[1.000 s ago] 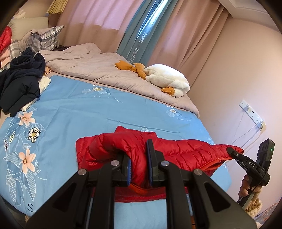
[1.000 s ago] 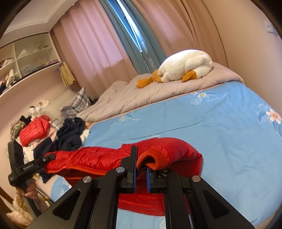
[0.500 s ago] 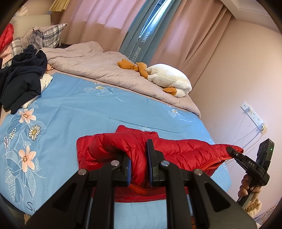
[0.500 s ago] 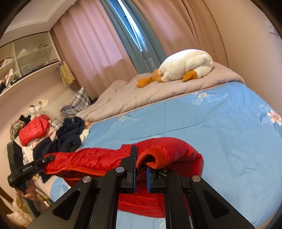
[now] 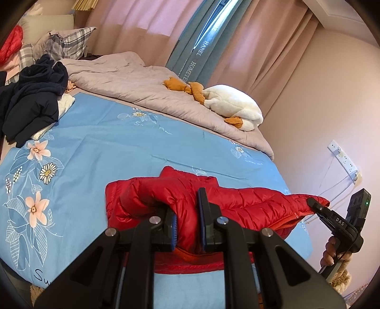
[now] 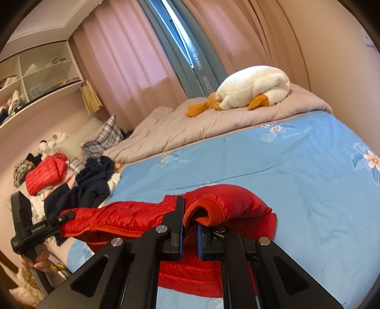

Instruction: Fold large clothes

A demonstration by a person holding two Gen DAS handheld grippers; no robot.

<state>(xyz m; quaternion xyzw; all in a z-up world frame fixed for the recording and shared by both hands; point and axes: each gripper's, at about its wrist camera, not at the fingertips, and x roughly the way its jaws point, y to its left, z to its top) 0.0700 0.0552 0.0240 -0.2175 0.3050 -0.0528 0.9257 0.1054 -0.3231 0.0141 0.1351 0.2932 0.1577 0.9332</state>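
Gripping one red jacket (image 5: 239, 204) (puffy), two grippers' fingers (image 5: 203, 214), one bed (image 5: 118, 147).

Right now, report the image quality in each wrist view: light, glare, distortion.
Left wrist view: fisheye bends the bed edge and curtains; daylight through them looks washed out; the red jacket is sharp. Right wrist view: same barrel distortion with dark corners; soft backlight, bright plush goose, no hard shadows.

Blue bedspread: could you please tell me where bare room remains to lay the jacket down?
Free: the blue bedspread between the red jacket and the grey quilt. Crowded: the dark clothes pile by the pillows.
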